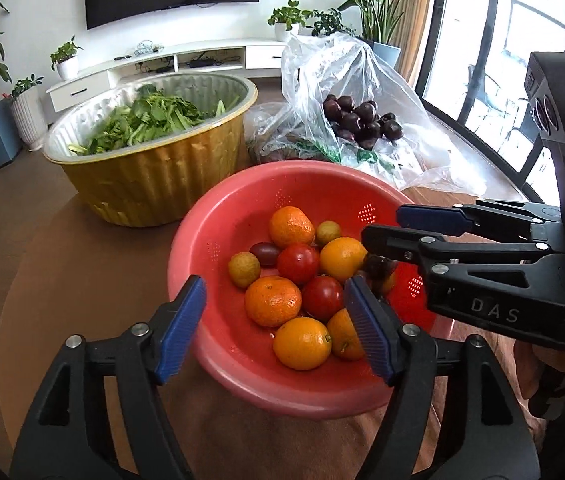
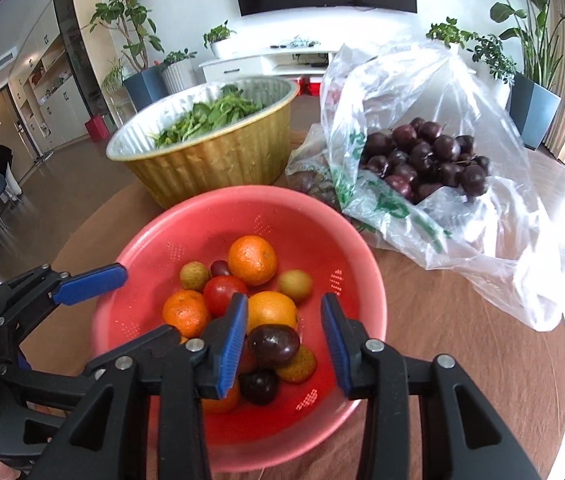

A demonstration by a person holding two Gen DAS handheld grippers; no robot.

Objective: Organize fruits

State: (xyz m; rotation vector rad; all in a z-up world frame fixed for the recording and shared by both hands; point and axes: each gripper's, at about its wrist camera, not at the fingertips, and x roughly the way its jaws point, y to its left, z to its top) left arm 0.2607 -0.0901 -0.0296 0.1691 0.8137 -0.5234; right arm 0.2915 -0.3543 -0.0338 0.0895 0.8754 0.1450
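Observation:
A red colander bowl [image 1: 218, 224] [image 2: 282, 208] on the table holds oranges [image 1: 273, 301], tomatoes [image 1: 297, 263], small yellow-green fruits and dark plums. My left gripper [image 1: 274, 326] is open over the bowl's near rim, its fingers astride the fruit. My right gripper [image 2: 284, 344] is open above the bowl's right side; a dark plum [image 2: 274, 346] lies between its fingers, touching neither that I can see. The right gripper also shows in the left wrist view [image 1: 382, 228]. A clear plastic bag [image 2: 442, 128] behind the bowl holds several dark plums [image 2: 426, 156] [image 1: 358, 120].
A gold foil basin [image 1: 150, 176] [image 2: 218, 164] of leafy greens stands behind the bowl on the left. A second crumpled bag [image 1: 270, 136] lies between basin and plum bag. The round brown table's edge [image 2: 562, 360] curves at the right.

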